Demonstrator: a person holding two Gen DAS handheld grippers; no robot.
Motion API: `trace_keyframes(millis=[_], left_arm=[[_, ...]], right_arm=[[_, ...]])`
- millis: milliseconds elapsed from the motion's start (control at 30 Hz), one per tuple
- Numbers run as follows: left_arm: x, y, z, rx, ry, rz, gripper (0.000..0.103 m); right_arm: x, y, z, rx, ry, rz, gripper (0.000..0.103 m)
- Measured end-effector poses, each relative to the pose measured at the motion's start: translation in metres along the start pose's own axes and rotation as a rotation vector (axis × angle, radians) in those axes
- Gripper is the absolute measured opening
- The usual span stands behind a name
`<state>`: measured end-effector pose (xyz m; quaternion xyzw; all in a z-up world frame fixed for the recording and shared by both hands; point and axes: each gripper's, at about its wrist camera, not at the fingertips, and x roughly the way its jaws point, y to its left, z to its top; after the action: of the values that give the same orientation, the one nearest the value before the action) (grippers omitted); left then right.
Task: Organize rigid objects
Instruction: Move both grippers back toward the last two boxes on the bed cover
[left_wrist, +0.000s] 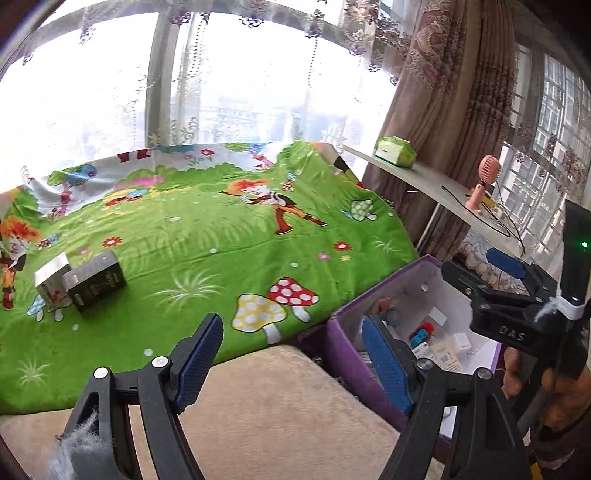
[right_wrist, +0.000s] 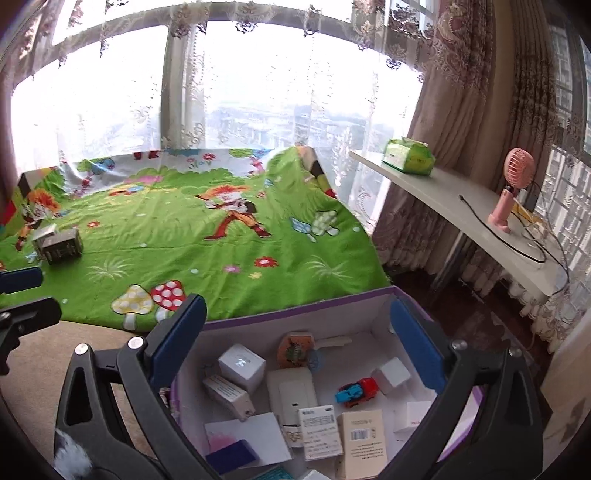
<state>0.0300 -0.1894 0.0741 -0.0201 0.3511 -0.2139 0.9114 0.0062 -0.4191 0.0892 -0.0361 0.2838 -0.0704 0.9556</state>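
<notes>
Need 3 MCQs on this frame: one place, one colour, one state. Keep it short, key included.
1. Where is the toy car?
A. on the green blanket
B. in the purple box
C. on the shelf

2. What colour is the handheld fan?
A. pink
B. blue
C. black

3. How is the right tool?
A. shut on a carton
B. open, empty
C. shut, empty

Key: 1 B, it lies among cartons inside the purple box. 2 A, pink head and handle on the shelf. 3 B, its pads stand wide apart above the box, gripping nothing.
</notes>
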Motion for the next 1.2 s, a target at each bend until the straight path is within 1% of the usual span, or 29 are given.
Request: trace_keyframes(millis=[67,200,300,400,500,567,667,767,800,867,1000,1200], left_arm=[[-0.004,0.018,-0.001,-0.04,-0.007,0.014,0.079],[-0.014,0.047,-0.004,-0.094,-0.033,0.116,0.079],[-0.018,0.069,-0.008,-0.15,-0.035,0.149,0.079],[-0.019,0.09,-0.011,-0.214,-0.03,0.171,0.079],[-0.021,0.111,-0.015,-0.285,-0.033,0.186,0.079],[-0.023,0.125,-0.015,-0.323,-0.048,0.209,0.079],[-0.024,0.148,-0.014,-0.378,-0.053,0.253,0.079],[-0.02,0.172,-0.011,-0.428,-0.044,0.275,0.079],[-0.018,0.179,-0.009,-0.439,-0.04,0.281,0.079],[-0.013,0.19,-0.004,-0.448,-0.036,0.307,0.084],[-0.002,0.209,0.009,-0.455,-0.038,0.35,0.088],[0.02,0.24,0.031,-0.506,-0.015,0.381,0.092]], right_arm=[[0.001,0.01,0.0,-0.003,0.012,0.06,0.101],[0.006,0.034,0.002,-0.03,0.058,0.168,0.101],[0.009,0.051,0.002,-0.02,0.076,0.239,0.101],[0.016,0.07,0.004,-0.033,0.101,0.263,0.101],[0.023,0.089,0.005,-0.044,0.115,0.312,0.101],[0.03,0.101,0.007,-0.039,0.131,0.353,0.101],[0.043,0.122,0.009,-0.057,0.171,0.393,0.101],[0.054,0.142,0.014,-0.069,0.191,0.431,0.101],[0.056,0.148,0.015,-0.076,0.199,0.445,0.101],[0.065,0.163,0.018,-0.095,0.216,0.458,0.101],[0.079,0.187,0.025,-0.12,0.247,0.494,0.101],[0.097,0.216,0.038,-0.143,0.258,0.537,0.101]])
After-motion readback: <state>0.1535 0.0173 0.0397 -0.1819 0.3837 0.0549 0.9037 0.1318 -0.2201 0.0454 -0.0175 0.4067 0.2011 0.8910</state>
